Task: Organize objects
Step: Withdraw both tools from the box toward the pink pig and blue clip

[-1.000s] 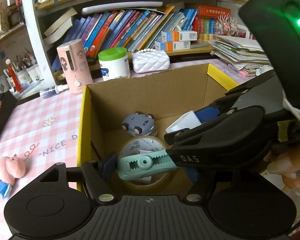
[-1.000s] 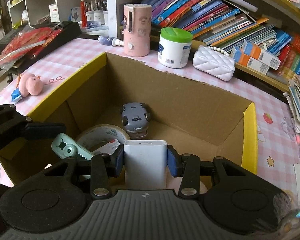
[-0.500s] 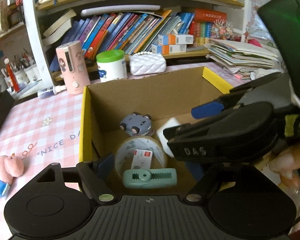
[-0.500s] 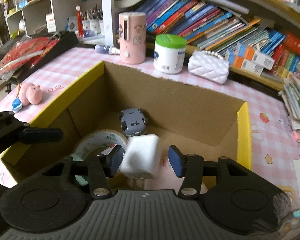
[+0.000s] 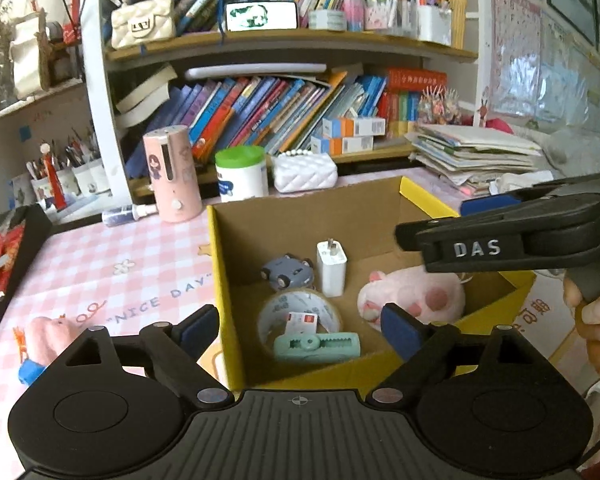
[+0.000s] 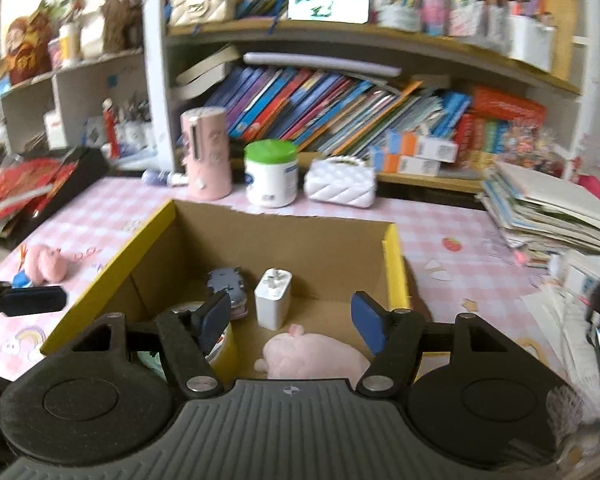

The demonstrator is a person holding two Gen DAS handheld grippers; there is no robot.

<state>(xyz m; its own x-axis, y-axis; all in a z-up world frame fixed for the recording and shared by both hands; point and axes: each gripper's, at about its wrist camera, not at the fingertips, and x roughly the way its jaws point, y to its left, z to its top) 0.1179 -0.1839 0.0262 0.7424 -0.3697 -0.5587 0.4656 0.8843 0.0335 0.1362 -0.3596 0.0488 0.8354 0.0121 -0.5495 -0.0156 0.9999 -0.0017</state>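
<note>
Inside the cardboard box (image 5: 424, 200), a white charger (image 6: 273, 298) is standing upright beyond the right gripper (image 6: 290, 322), whose empty jaws have just been opening; the mint clip (image 5: 317, 347) is lying against the box's near wall, below the left gripper (image 5: 300, 326), likewise spreading empty.

Both wrist cameras close above cardboard box (image 5: 312, 216) (image 6: 284, 236), angled down toward bookshelf (image 5: 260, 104); box interior shared.
</note>
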